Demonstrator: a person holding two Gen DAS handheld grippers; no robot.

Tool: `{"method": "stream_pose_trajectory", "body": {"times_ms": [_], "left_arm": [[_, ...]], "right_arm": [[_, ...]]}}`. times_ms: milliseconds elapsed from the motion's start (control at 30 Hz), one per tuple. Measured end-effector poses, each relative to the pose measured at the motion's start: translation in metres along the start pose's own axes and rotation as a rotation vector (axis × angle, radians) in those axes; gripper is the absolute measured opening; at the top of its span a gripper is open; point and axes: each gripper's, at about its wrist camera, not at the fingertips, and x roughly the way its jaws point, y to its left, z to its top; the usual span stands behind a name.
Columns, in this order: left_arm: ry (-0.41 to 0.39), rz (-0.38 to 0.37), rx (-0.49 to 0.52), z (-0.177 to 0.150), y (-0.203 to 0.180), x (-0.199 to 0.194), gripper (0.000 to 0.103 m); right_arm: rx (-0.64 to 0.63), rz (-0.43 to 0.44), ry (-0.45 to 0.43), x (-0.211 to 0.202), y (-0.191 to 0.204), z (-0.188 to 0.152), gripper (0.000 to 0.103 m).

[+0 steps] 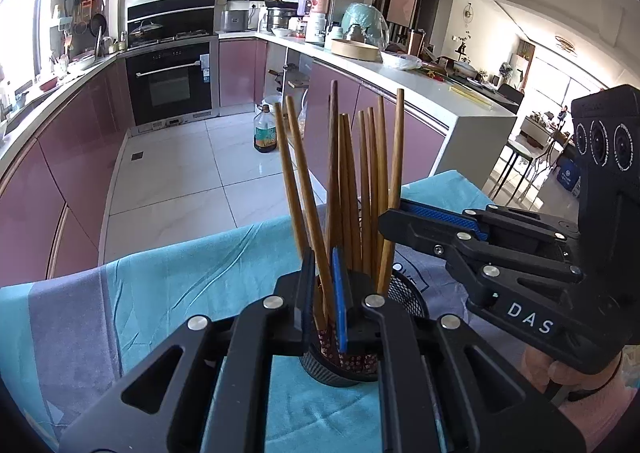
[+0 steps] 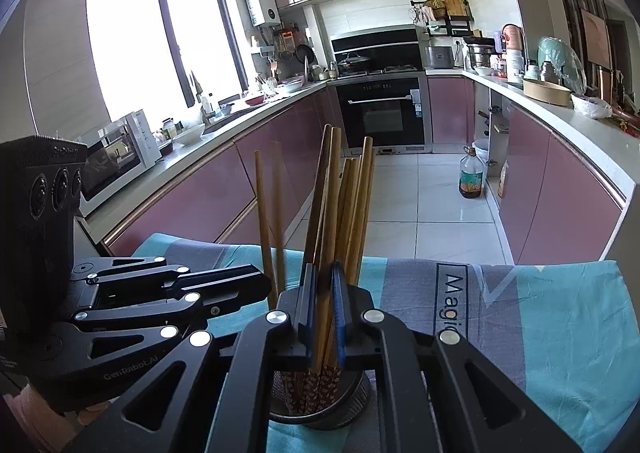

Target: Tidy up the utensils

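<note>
Over the mesh cup [image 1: 404, 293], both claws pinching chopsticks [image 1: 352, 181], left claw [image 1: 323, 289], right claw [image 2: 324, 297]

Claw fingers hide most of mesh holder [image 1: 404, 295]

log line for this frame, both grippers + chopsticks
left gripper: shut on chopsticks | right gripper: shut on chopsticks | chopsticks: upright in mesh holder

left claw [image 1: 323, 285]: black, blue pads, silver screws | right claw [image 2: 323, 293]: black, "DAS" lettering | sleeve [image 1: 600, 409]: pink
</note>
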Motion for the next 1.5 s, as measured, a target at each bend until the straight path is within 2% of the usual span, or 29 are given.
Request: {"method": "stream_pose_trajectory", "body": {"times_ms": [33,100,133,200,267,333,367,433,500,533,567,767,933,1133,1300,1500], "left_arm": [[-0.001,0.0,-0.007,-0.002,0.003,0.001,0.014],[-0.014,0.012,-0.015,-0.007,0.006,0.0,0.026],[-0.023,0.02,-0.015,-0.01,0.008,-0.001,0.028],[-0.058,0.04,-0.014,-0.017,0.01,-0.009,0.044],[-0.097,0.072,-0.012,-0.025,0.013,-0.018,0.052],[-0.14,0.107,-0.02,-0.035,0.018,-0.03,0.066],[-0.164,0.126,-0.028,-0.041,0.021,-0.037,0.077],[-0.204,0.162,-0.037,-0.05,0.026,-0.049,0.085],[-0.246,0.198,-0.04,-0.061,0.03,-0.062,0.098],[-0.263,0.219,-0.041,-0.067,0.033,-0.068,0.098],[-0.273,0.237,-0.041,-0.072,0.036,-0.073,0.098],[-0.348,0.321,-0.096,-0.104,0.056,-0.106,0.098],[-0.401,0.404,-0.112,-0.129,0.064,-0.127,0.098],[-0.427,0.428,-0.131,-0.149,0.069,-0.145,0.098],[-0.46,0.442,-0.157,-0.155,0.071,-0.159,0.098],[-0.48,0.462,-0.143,-0.156,0.065,-0.167,0.098]], "right_arm": [[0.003,-0.001,-0.004,-0.001,-0.001,-0.001,0.01],[0.005,-0.005,-0.013,-0.004,0.0,-0.003,0.021],[0.004,-0.007,-0.021,-0.006,0.001,-0.005,0.024],[0.0,-0.013,-0.033,-0.011,0.002,-0.009,0.037],[-0.006,-0.016,-0.047,-0.016,0.006,-0.015,0.048],[-0.022,-0.021,-0.061,-0.021,0.011,-0.021,0.056],[-0.028,-0.019,-0.067,-0.024,0.015,-0.024,0.06],[-0.046,-0.025,-0.091,-0.03,0.024,-0.031,0.069],[-0.065,-0.04,-0.116,-0.035,0.033,-0.038,0.087],[-0.073,-0.049,-0.129,-0.037,0.037,-0.042,0.09],[-0.077,-0.063,-0.143,-0.039,0.041,-0.047,0.097],[-0.09,-0.074,-0.154,-0.035,0.058,-0.065,0.097],[-0.088,-0.077,-0.195,-0.039,0.067,-0.074,0.097],[-0.119,-0.09,-0.234,-0.048,0.08,-0.082,0.097],[-0.136,-0.099,-0.261,-0.054,0.088,-0.084,0.097],[-0.134,-0.106,-0.283,-0.06,0.09,-0.087,0.097]]}}
